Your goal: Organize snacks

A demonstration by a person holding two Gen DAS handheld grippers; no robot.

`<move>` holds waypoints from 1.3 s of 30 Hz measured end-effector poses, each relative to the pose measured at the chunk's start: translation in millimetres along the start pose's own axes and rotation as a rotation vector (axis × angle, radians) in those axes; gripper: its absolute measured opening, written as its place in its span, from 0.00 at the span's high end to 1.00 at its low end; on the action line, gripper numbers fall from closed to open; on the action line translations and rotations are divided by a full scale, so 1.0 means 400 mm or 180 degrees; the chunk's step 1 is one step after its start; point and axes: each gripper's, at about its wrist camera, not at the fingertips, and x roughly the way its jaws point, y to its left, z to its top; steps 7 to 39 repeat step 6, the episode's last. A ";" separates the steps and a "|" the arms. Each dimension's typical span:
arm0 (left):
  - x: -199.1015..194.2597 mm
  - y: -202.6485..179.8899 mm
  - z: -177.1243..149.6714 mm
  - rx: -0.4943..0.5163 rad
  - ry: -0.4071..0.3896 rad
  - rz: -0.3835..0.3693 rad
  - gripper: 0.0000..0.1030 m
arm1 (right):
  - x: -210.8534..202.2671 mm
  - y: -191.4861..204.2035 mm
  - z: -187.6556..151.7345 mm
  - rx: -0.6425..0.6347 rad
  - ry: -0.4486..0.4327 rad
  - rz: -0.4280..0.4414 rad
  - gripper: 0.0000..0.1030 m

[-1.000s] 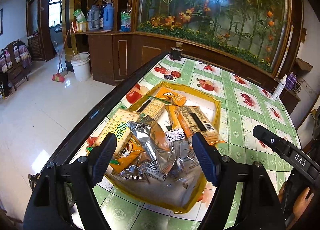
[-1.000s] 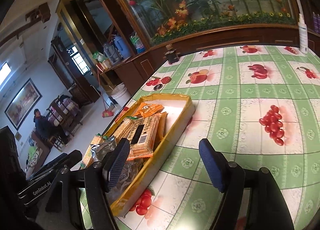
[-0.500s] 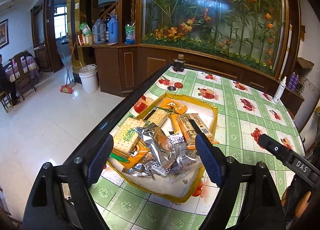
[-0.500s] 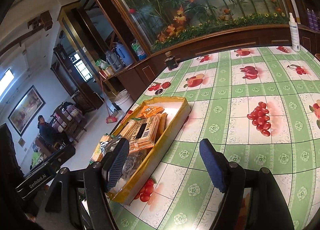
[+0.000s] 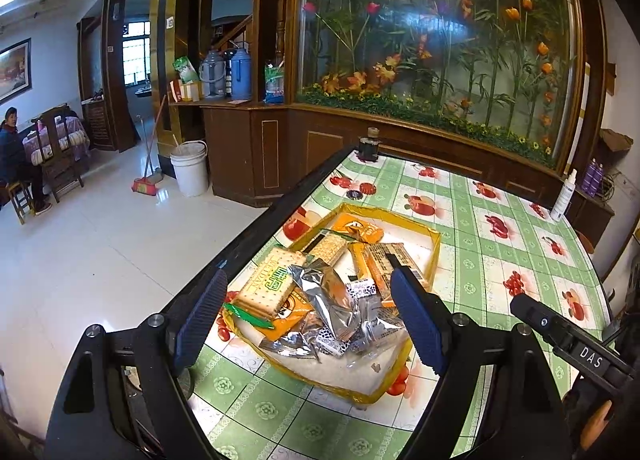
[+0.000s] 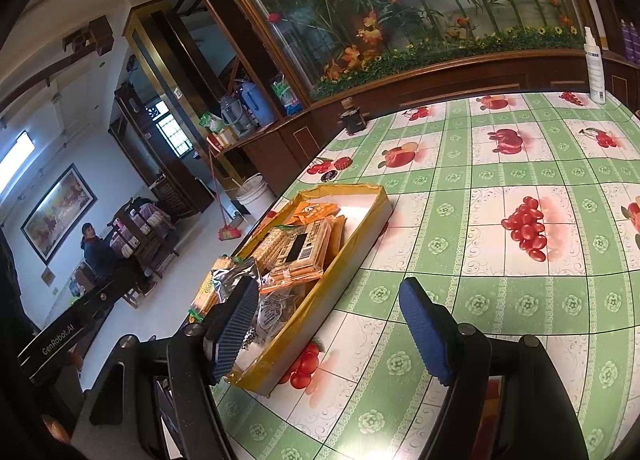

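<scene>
**Both grippers pull back from the tray**

Since a second ago, the left hand-held gripper (image 5: 310, 324) and right hand-held gripper (image 6: 334, 334) have risen away, both wide and empty. Ahead of the left, snacks (image 5: 320, 292) fill the yellow tray (image 5: 434, 244) on the tabletop (image 6: 500, 300). Packing looks finished; the next move is probably withdrawal.

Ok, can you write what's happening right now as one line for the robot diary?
left gripper: open, above snack box | right gripper: open, empty, beside box | snacks: piled in box | table
</scene>
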 end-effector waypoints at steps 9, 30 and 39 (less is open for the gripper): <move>-0.013 0.003 0.002 -0.0008 -0.0081 -0.0006 0.18 | 0.004 -0.003 -0.003 0.0006 0.0033 0.0016 0.27; -0.013 0.003 0.002 -0.0008 -0.0081 -0.0006 0.18 | 0.004 -0.003 -0.003 0.0006 0.0033 0.0016 0.27; -0.013 0.003 0.002 -0.0008 -0.0081 -0.0006 0.18 | 0.004 -0.003 -0.003 0.0006 0.0033 0.0016 0.27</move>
